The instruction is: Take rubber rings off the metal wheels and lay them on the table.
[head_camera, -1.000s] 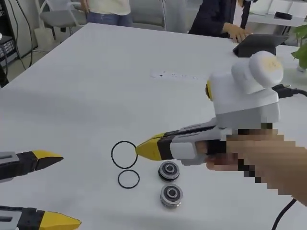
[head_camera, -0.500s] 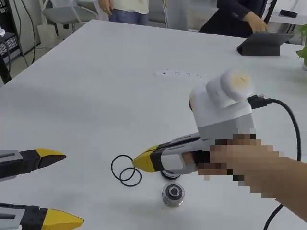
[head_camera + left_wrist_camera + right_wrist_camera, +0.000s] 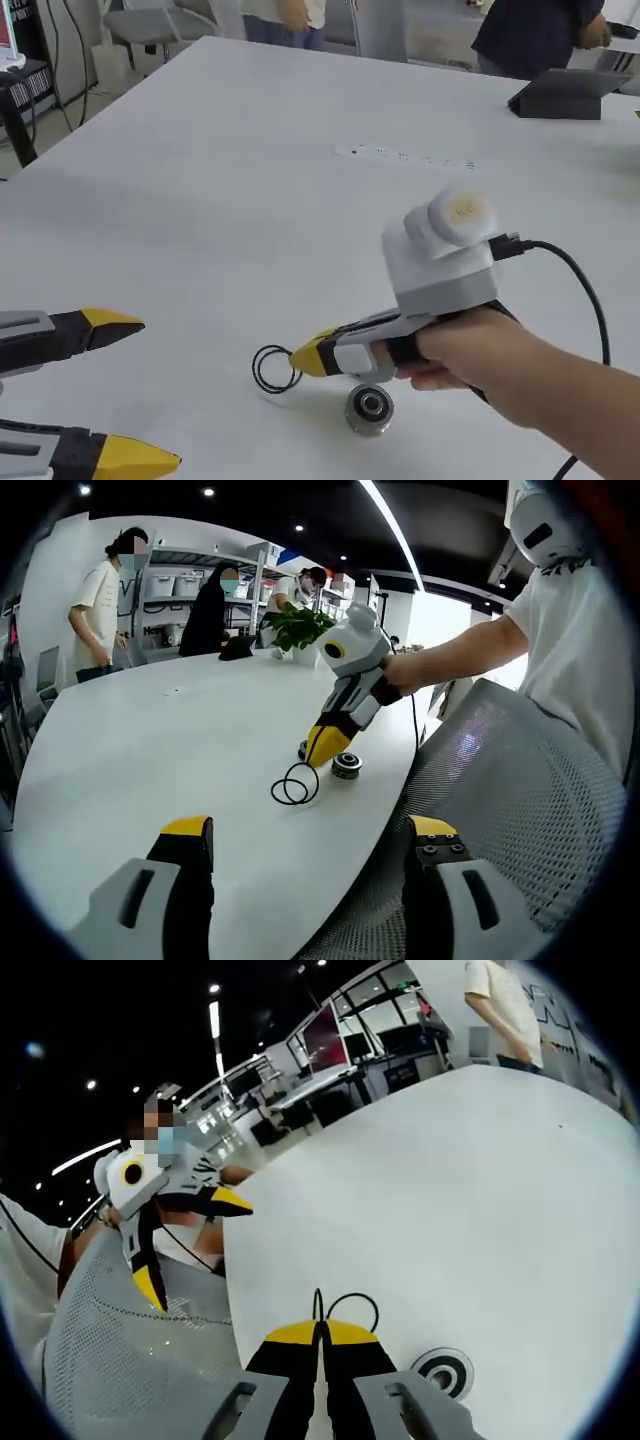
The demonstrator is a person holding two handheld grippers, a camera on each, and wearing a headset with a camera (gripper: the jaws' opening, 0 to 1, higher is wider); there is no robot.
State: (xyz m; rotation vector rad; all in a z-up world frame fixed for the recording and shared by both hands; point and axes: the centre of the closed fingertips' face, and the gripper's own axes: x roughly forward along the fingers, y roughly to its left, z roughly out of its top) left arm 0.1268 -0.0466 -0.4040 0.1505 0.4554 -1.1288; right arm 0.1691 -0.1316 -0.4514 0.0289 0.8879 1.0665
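While the left gripper (image 3: 158,392) hangs at the near edge of the white bench (image 3: 200,200), its two yellow-tipped fingers (image 3: 112,321) stand wide apart with nothing between them. Just beyond, two thin black rubber rings (image 3: 272,368) lie flat on the bench, one overlapping the other. The right gripper (image 3: 298,358), held in a person's hand (image 3: 455,350), points at these rings, and its fingers are pressed together with no gap. Their tips touch the rings' edge; whether a ring is pinched between them cannot be told. A metal wheel (image 3: 369,407) lies on its flat side just beside the right gripper, close to the rings but apart from them. In the left gripper view a second wheel (image 3: 302,749) shows partly from behind the right gripper's fingers. A black cable (image 3: 585,290) runs from the back of the right gripper toward the bench's near edge. Farther across the bench lies a white power strip (image 3: 405,155), well apart from the work. At the far corner stands a dark tablet (image 3: 568,95), tilted. People (image 3: 285,15) are at the bench's far edge.
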